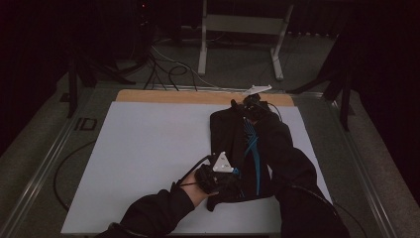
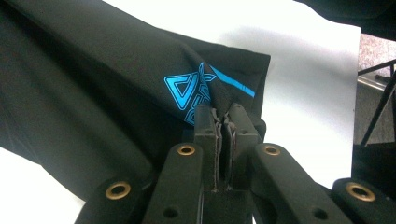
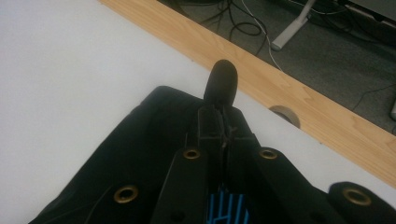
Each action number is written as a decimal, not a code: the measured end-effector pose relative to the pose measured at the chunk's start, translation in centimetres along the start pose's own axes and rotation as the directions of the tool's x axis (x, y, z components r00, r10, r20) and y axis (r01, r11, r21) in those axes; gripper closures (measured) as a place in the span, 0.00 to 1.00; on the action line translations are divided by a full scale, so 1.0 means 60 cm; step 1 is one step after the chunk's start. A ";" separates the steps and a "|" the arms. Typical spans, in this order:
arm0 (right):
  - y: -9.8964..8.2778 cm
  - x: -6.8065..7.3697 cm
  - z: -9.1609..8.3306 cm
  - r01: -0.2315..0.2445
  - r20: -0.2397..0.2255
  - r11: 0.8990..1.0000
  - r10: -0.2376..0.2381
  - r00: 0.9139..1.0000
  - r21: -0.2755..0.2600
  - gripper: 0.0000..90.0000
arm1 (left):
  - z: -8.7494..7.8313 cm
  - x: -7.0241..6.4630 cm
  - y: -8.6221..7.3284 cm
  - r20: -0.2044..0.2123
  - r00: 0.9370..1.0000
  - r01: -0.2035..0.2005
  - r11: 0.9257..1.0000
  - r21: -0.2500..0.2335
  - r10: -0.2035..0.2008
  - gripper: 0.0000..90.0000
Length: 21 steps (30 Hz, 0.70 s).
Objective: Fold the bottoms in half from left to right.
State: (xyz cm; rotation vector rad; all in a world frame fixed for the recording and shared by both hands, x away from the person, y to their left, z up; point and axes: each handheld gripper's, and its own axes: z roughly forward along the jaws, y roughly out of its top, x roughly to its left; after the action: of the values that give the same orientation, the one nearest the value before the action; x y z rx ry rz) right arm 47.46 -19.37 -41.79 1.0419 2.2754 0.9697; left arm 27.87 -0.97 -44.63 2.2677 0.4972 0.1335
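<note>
Left two-thirds of the white sheet [image 1: 148, 163] is open, free passage there. Right side is taken by the black garment [image 1: 233, 144], running from near edge to far edge, with the person's right sleeve [image 1: 287, 163] lying across it. Beyond the sheet only the narrow wood strip [image 1: 188, 96], then table edge.

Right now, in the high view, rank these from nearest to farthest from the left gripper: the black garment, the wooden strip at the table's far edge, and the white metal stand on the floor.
1. The black garment: pinched in the left gripper, at the near right of the table.
2. The wooden strip: along the table's far edge.
3. The white metal stand: on the floor beyond the table.
</note>
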 end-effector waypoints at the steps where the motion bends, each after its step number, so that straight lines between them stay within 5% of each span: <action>1: 0.000 0.000 0.000 0.000 0.000 1.000 0.000 1.000 0.000 0.98 | 0.000 0.000 0.000 0.000 1.000 0.000 1.000 0.000 0.000 0.95; 21: -0.047 -0.037 0.024 -0.029 0.041 0.999 0.027 0.999 0.040 0.98 | 0.068 -0.003 0.019 0.045 0.999 0.011 1.000 0.001 -0.011 0.95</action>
State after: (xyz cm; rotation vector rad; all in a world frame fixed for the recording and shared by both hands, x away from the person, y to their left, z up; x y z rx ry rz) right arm 48.41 -21.83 -44.63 1.1032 2.2623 0.9087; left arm 29.10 -4.56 -46.56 2.2633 0.4857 0.0764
